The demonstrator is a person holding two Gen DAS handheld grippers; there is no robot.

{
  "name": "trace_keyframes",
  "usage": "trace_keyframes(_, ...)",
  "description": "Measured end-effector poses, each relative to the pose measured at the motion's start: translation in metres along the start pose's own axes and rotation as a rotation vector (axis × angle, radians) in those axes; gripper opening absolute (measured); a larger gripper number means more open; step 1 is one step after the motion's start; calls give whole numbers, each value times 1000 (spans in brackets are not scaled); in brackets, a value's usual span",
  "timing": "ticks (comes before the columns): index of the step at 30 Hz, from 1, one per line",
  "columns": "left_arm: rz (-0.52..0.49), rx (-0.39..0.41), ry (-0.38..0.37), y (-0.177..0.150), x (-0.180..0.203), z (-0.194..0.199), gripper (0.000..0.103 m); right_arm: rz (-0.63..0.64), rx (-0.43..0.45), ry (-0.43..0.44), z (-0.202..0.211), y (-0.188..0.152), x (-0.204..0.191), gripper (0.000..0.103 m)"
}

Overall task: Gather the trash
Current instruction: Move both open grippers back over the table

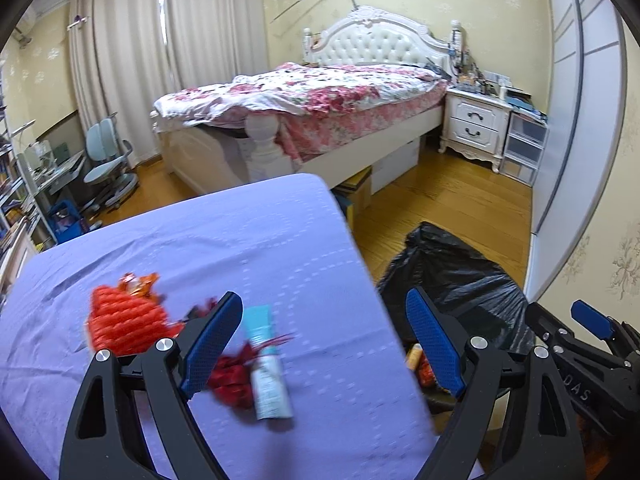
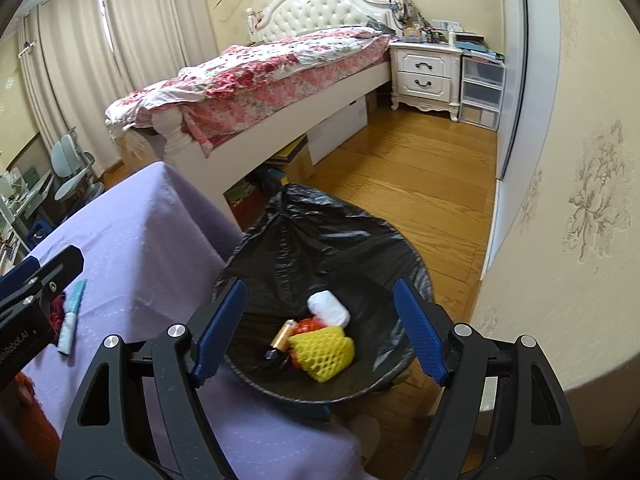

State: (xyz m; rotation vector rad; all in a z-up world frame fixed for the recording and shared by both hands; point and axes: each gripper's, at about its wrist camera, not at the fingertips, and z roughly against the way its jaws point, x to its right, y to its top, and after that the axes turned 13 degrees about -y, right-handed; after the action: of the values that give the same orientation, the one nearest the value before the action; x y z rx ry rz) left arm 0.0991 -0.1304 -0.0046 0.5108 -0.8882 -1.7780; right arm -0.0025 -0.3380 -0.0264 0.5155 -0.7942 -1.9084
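On the purple-covered table (image 1: 224, 248) lie a white and teal tube (image 1: 267, 364), a dark red crumpled wrapper (image 1: 232, 376), a red foam net (image 1: 124, 320) and an orange snack wrapper (image 1: 138, 283). My left gripper (image 1: 324, 344) is open above the tube, empty. The bin with a black bag (image 2: 320, 248) stands on the floor right of the table. It holds a yellow foam net (image 2: 324, 350), a white piece (image 2: 329, 308), a battery (image 2: 280, 338) and a red item. My right gripper (image 2: 320, 332) is open above the bin, empty.
A bed (image 1: 320, 96) with a floral quilt stands behind the table, boxes under it. A white nightstand (image 1: 476, 124) and plastic drawers (image 1: 524, 148) stand by the wardrobe at right. A desk chair (image 1: 108, 160) and shelves are at left. Wood floor (image 2: 420, 176) lies beyond the bin.
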Motion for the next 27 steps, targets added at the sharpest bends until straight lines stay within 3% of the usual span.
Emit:
trace_keyframes(15,141,10,173,-30,-102,34,84,138,-6,139,31,-16,-95,75)
trace_keyframes(25,196,-25,102,-32,-134,15,86,222,-12,165,38,-27,-143,75)
trace_keyframes(26,202,-22,97,-34,-136,14,83,225,-12,165,38,-27,-145,75)
trace_keyframes(27,201,-22,89,-35,-137,14,71,234,-12,166,38,-28,-148,75)
